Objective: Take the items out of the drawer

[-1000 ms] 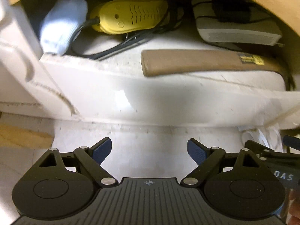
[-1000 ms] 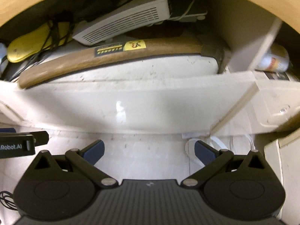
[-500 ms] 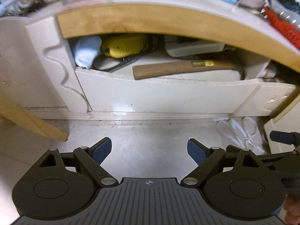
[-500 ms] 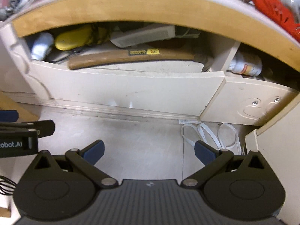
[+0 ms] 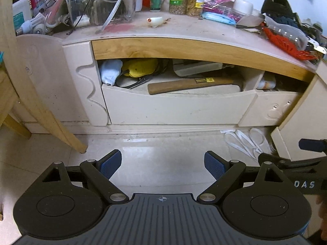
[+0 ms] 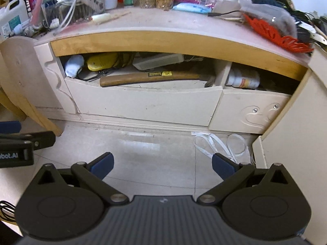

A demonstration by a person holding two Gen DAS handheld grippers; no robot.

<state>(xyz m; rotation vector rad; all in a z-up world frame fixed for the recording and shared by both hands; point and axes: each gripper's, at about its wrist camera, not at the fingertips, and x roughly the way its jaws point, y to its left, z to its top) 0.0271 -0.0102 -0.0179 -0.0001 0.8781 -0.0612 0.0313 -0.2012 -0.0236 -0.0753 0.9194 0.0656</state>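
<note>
The cream drawer [image 5: 173, 108] [image 6: 143, 104] stands open under the desk. In it lie a wooden-handled hammer [image 5: 190, 83] [image 6: 147, 77], a yellow device with black cord [image 5: 141, 67] [image 6: 102, 61], a pale blue cloth [image 5: 109, 71] [image 6: 73, 65] and a white vented box [image 5: 196, 68] [image 6: 157, 61]. A white bottle [image 6: 243, 79] lies in the right compartment. My left gripper [image 5: 162, 164] and my right gripper [image 6: 161, 164] are open and empty, held well back from the drawer over the floor.
The desk top [image 5: 184, 30] is crowded with jars, cables and bottles. A wooden chair leg [image 5: 47, 118] slants at the left. White straps [image 5: 245, 140] [image 6: 220, 145] lie on the tiled floor by a cabinet panel [image 6: 294, 138] at the right.
Both grippers have pulled far back from the drawer, so the whole desk front and top now show. Both stay open and empty.
</note>
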